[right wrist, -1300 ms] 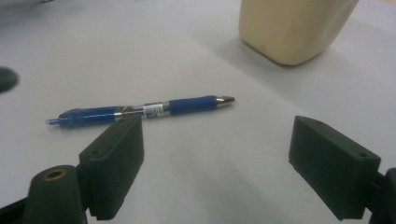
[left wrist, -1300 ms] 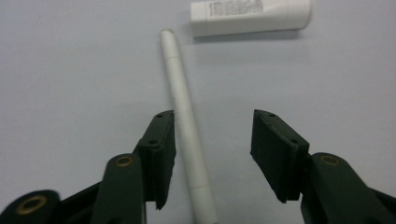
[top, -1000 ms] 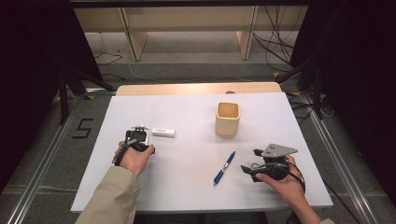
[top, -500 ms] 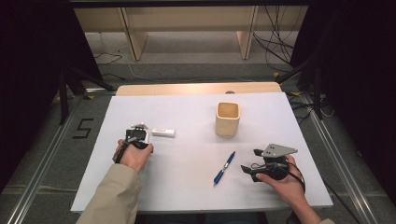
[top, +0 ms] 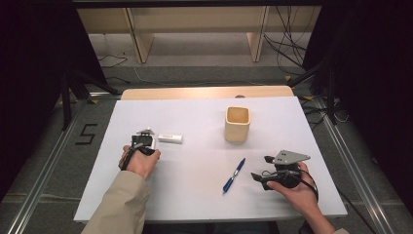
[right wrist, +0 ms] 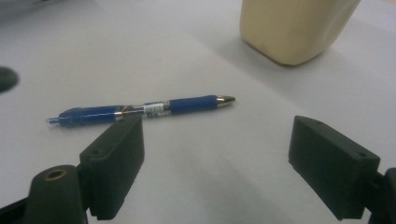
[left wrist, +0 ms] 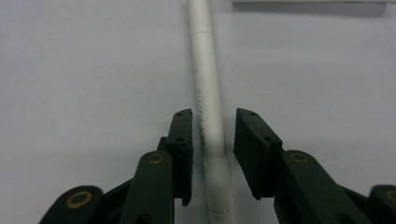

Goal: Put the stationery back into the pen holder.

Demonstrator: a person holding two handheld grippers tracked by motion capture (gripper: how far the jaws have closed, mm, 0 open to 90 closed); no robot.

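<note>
White pen (left wrist: pixel 208 100) between closing left tool (left wrist: pixel 212 144), gaps remaining

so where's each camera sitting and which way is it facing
High view: above the person's side, looking forward and down on the table; both forearms and hands show.
Left gripper view: rides the left gripper, looking along its jaws, which have just been closing round a white pen with gaps either side.
Right gripper view: rides the right gripper, jaws wide.
Shared: blue pen and beige cup, also from above.
</note>
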